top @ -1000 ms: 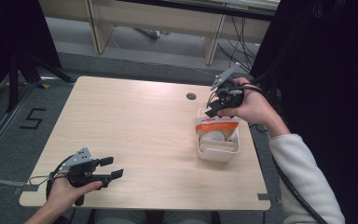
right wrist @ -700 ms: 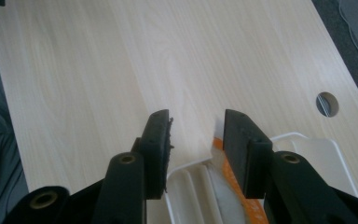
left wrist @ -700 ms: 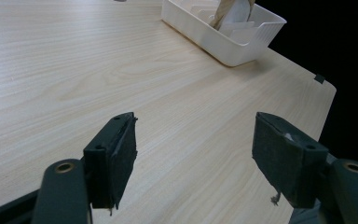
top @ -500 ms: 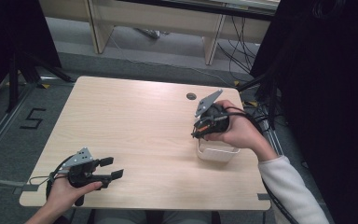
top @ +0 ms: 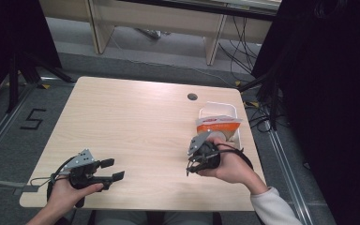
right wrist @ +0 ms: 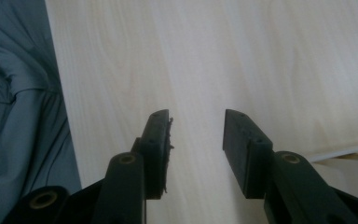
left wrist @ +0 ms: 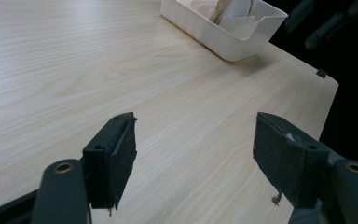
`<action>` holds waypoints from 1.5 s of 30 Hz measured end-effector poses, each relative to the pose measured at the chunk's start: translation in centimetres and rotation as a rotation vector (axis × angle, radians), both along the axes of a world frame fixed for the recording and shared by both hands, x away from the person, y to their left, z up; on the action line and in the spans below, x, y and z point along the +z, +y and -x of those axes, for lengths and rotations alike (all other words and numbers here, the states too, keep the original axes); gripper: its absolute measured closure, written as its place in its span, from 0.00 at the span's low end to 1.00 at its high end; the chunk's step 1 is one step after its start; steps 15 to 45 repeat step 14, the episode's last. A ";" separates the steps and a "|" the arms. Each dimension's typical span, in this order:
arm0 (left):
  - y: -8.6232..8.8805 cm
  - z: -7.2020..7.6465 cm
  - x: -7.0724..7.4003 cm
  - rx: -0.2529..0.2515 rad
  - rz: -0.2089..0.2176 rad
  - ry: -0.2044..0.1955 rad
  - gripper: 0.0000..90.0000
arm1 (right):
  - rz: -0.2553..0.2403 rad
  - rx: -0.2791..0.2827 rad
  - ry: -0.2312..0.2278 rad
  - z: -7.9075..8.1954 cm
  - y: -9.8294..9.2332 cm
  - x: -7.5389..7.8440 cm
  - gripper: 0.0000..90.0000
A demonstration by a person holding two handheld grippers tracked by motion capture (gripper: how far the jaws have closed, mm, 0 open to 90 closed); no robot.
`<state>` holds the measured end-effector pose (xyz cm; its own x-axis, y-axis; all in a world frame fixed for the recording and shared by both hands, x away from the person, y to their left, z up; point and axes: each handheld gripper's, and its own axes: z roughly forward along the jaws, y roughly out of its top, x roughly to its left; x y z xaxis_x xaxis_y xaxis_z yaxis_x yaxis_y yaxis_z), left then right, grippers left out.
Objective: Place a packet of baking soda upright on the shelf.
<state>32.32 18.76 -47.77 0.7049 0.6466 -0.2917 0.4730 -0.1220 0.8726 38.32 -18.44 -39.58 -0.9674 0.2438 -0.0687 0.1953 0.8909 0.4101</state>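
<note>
Wooden surface [top: 136,122] mostly bare; right tool [top: 193,166] hovers released near the front edge, left tool [top: 113,169] released too, bin [top: 218,111] holding its packet [top: 218,127], nothing grabbed yet.

one table [top: 136,126], one white bin [top: 219,112], one orange packet [top: 219,127], two grippers.
</note>
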 end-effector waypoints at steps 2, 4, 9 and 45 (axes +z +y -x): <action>0.0 -0.1 -0.1 -0.006 0.003 -0.002 0.33 | 0.002 0.009 0.010 0.5 0.0 -1.0 0.68; 0.0 -0.1 -0.1 -0.003 0.002 -0.003 0.33 | -0.020 0.007 0.018 1.0 0.0 -2.0 0.68; 0.0 -0.1 -0.1 -0.007 -0.007 -0.001 0.33 | 0.002 0.014 0.053 1.7 -0.1 -3.8 0.66; -0.2 -0.1 -0.2 -0.005 -0.007 0.004 0.32 | -0.008 -0.009 0.038 1.6 -0.7 -2.9 0.64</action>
